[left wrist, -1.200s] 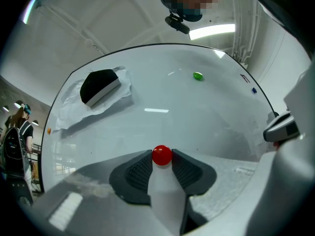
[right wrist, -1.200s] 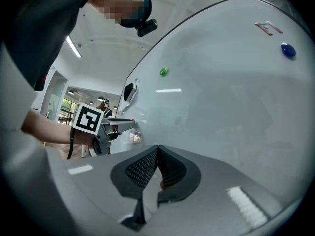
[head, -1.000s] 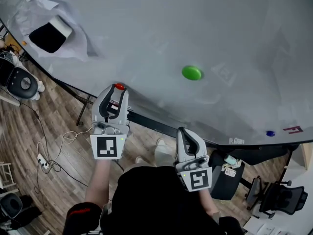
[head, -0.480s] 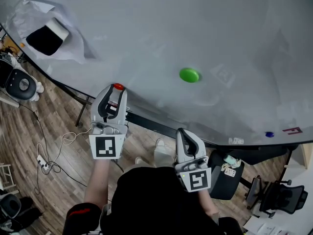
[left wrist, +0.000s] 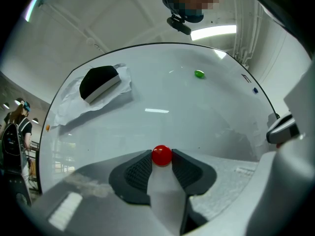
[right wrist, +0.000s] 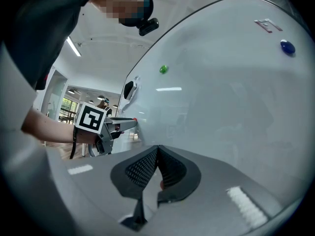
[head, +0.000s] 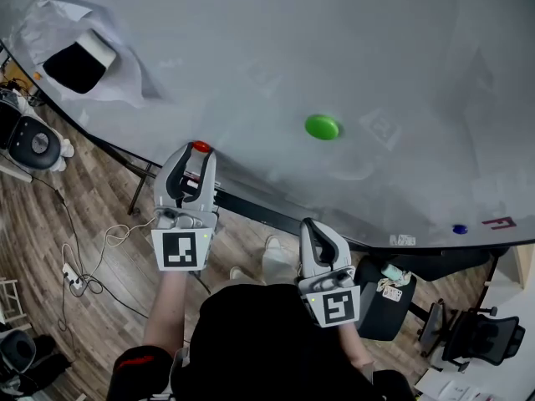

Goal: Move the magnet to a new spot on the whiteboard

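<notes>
Still pinching red magnet (left wrist: pixel 161 154) in left tool (head: pixel 198 154) at whiteboard (head: pixel 376 40) edge, frame left; right tool (right wrist: pixel 157 156) pressed together; nothing shifted, relocation pending.

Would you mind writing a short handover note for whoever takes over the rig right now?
Left gripper: shut on the red magnet, at the whiteboard's lower edge.
Right gripper: shut, empty.
Green magnet sits mid-board; blue magnet is at the lower right.
Done: red magnet gripped.
Left: carry it to a bare spot on the board and release.
</notes>
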`<state>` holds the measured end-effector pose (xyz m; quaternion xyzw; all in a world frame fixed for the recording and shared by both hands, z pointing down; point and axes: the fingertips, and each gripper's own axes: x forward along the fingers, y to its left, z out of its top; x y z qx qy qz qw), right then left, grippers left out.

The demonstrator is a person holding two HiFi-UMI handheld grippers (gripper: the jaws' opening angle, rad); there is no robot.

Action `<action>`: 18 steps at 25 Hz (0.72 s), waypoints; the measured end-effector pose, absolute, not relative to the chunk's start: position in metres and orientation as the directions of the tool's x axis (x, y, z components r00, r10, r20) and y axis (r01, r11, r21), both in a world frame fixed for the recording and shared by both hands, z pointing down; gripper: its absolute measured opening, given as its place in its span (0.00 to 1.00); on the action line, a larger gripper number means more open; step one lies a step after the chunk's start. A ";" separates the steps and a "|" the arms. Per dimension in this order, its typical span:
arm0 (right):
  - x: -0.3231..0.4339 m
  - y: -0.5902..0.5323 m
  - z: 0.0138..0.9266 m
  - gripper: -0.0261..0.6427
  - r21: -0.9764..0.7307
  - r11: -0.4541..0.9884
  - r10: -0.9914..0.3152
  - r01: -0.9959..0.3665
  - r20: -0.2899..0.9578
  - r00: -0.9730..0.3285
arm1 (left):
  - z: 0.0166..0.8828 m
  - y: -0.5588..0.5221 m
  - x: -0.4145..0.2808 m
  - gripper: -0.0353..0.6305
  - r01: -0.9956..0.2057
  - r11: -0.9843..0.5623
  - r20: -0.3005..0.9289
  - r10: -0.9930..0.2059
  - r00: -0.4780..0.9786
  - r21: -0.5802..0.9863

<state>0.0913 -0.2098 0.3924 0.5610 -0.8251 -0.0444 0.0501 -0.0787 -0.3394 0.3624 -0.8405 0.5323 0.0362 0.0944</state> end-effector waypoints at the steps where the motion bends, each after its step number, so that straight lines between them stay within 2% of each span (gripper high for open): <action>1: 0.091 -0.210 0.392 0.04 0.130 0.367 -0.930 -0.921 0.032 -0.367 | 0.362 -0.339 -0.079 0.25 -0.901 -0.416 -0.164 -0.887 0.431 -0.120; 18: 0.085 -0.198 0.390 0.04 0.124 0.389 -0.921 -0.913 0.024 -0.389 | 0.354 -0.309 -0.075 0.27 -0.894 -0.425 -0.206 -0.870 0.447 -0.145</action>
